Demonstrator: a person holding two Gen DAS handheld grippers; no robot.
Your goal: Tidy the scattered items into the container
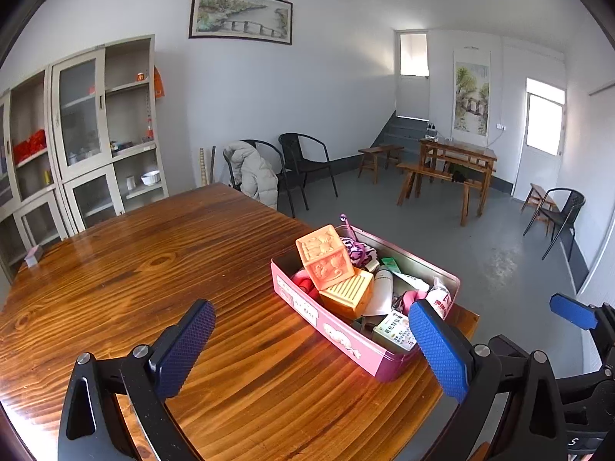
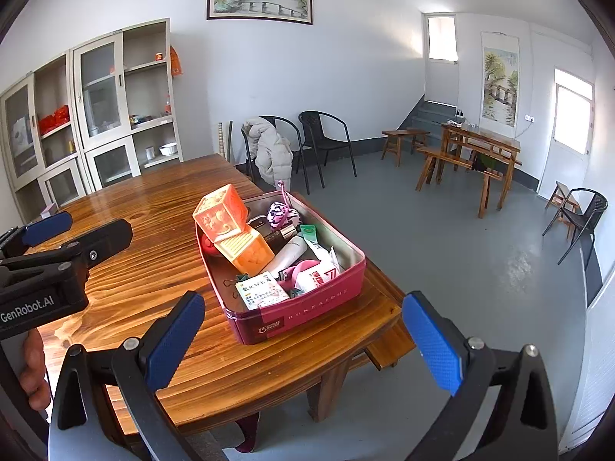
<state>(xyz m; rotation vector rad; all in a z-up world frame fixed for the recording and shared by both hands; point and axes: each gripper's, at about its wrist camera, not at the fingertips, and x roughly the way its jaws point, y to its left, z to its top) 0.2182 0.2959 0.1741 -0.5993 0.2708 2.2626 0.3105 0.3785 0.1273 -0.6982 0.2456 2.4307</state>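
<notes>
Two views differ: only the right wrist shows us the bench's [image 2: 146, 269] near corner and the floor past it. Our pink tin container [image 2: 307, 307] sits near that corner, stacked blocks [image 2: 226, 213] poking above its rim. Left hand-held gripper [image 1: 311, 349] and right hand-held gripper [image 2: 303, 342] both gape wide, holding nothing

The orange block [image 2: 222, 213] covers part of the tin [image 2: 303, 309] contents. Label text on the small box [image 2: 262, 291] is too small to read. The lower frame edge cuts off the table [image 1: 115, 269].
</notes>
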